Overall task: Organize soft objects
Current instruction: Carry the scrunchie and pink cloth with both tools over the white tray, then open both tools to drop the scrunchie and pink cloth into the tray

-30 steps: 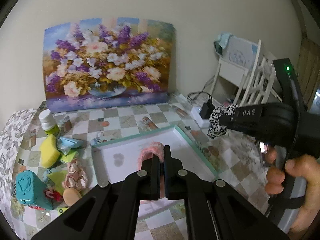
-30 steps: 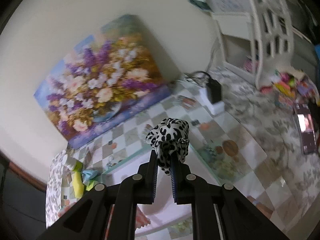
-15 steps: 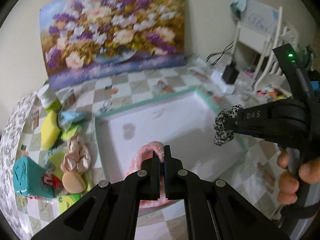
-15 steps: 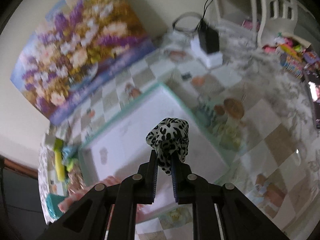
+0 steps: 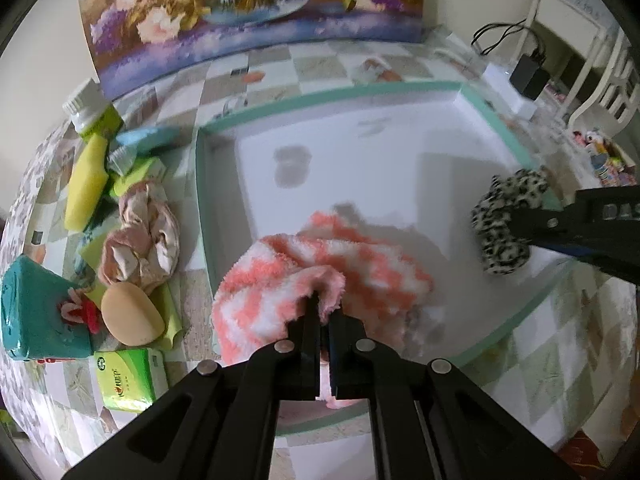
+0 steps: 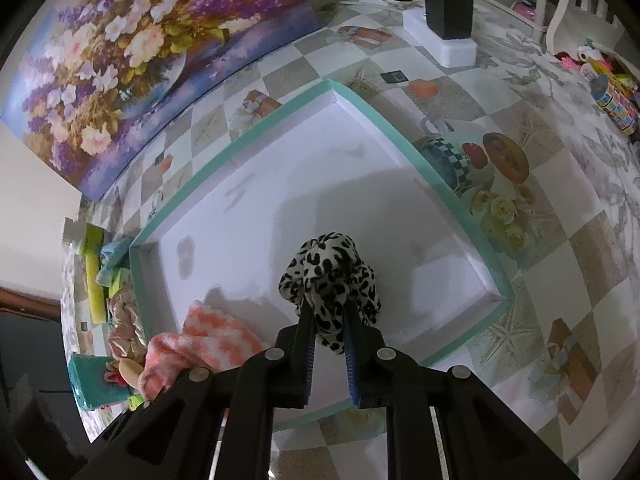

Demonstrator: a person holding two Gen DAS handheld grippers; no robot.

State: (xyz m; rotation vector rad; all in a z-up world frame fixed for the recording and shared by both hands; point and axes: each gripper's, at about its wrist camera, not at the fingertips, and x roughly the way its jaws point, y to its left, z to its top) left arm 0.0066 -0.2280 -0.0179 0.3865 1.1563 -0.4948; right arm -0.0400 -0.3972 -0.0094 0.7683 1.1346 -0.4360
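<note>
My left gripper is shut on a pink-and-white fluffy sock, which sags into the near left corner of the white tray with a teal rim. My right gripper is shut on a leopard-print scrunchie and holds it low over the tray's near right part. The scrunchie and right gripper also show at the right of the left wrist view. The sock shows at lower left in the right wrist view.
Left of the tray lie a pink satin scrunchie, a beige sponge, yellow sponges, a teal box, a green tissue pack and a bottle. A flower painting stands behind. A charger sits far right.
Both grippers have tilted down and lowered toward the tray. The sock now rests in the tray's near left corner and the leopard scrunchie hangs just over the tray floor.
</note>
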